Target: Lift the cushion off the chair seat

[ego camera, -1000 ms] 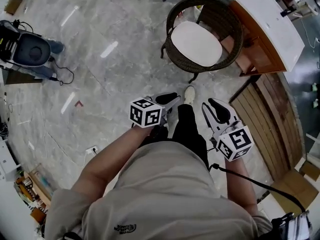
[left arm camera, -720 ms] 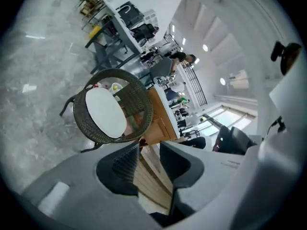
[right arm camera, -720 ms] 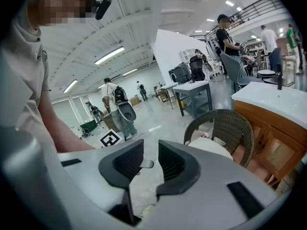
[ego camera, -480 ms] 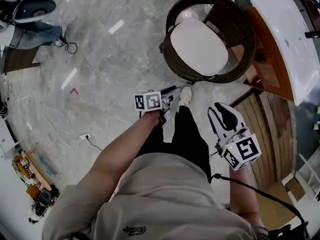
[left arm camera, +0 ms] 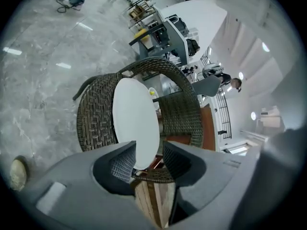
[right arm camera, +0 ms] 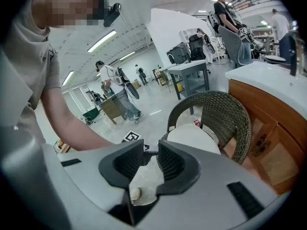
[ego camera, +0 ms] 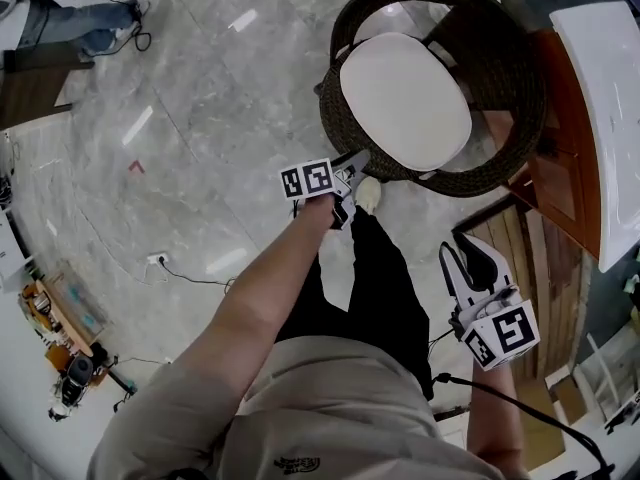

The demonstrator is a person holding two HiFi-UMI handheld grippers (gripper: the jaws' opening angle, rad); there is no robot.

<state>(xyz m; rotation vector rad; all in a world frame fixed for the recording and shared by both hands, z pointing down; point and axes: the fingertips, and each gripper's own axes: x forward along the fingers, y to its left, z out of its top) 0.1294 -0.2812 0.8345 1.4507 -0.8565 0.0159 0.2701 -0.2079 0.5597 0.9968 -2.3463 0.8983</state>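
A white oval cushion [ego camera: 405,98] lies flat on the seat of a round dark wicker chair [ego camera: 515,133]. My left gripper [ego camera: 356,162] is just short of the chair's front rim, and its jaws are opening. In the left gripper view the gripper [left arm camera: 146,158] has nothing between its pads, and the cushion [left arm camera: 134,119] shows beyond them, still apart. My right gripper [ego camera: 468,252] hangs back beside the person's leg, well short of the chair. In the right gripper view this gripper [right arm camera: 151,158] stands open by a narrow gap, with only floor behind it, and the cushion [right arm camera: 194,137] lies ahead to the right.
A wooden cabinet [ego camera: 550,183] with a white top [ego camera: 605,108] stands right of the chair, touching its side. Wooden slats [ego camera: 530,268] run under my right gripper. The person's shoe [ego camera: 367,193] is by the chair's front. A cable and socket [ego camera: 157,260] lie on the marble floor at left.
The person has stepped closer and the chair looms larger. My left gripper has dropped, rolled and advanced to the chair's front rim. My right gripper has slid toward the lower right.
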